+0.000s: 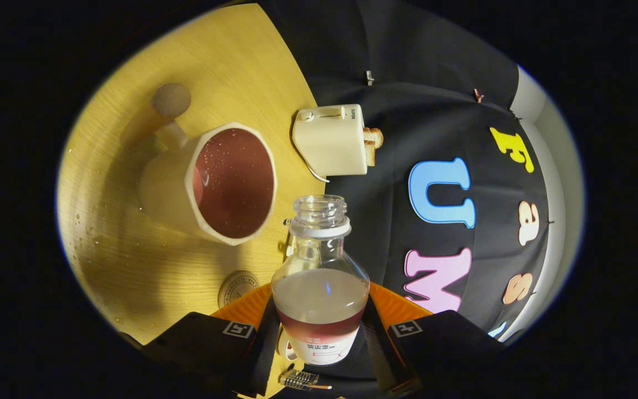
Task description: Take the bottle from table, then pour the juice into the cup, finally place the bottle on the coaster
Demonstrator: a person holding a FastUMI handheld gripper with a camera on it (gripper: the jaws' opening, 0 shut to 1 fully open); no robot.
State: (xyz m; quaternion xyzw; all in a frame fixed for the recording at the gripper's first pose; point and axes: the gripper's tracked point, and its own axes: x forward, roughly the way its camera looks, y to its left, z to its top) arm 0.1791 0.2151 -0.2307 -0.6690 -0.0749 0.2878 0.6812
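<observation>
- the bottle sits between the two fingers, which close on its lower body from either side; both press against it, so the fingers are nearly shut around the bottle.
- the bottle is clear, uncapped, with a white ring under its threaded mouth, and its mouth points away from the fingers, toward the far edge of the table.
- juice fills only the lower part of the bottle, dark red near the fingers with a paler, cloudy surface above it; a white label wraps the body just at the fingers.
- the cup stands on the table ahead of the fingers and off to their left, apart from the bottle; it is cream outside, with an angular rim, a handle on its far side, and red juice inside with droplets on the inner wall.
- a round coaster lies flat on the table just ahead of the left finger, between the finger and the cup, partly hidden by the gripper.
- a round wooden knob lies beyond the cup.
- a cream toaster with bread in its slots stands beyond the bottle's mouth, near the table's far edge.
- the table is light wood, with small water drops left of the cup.
</observation>
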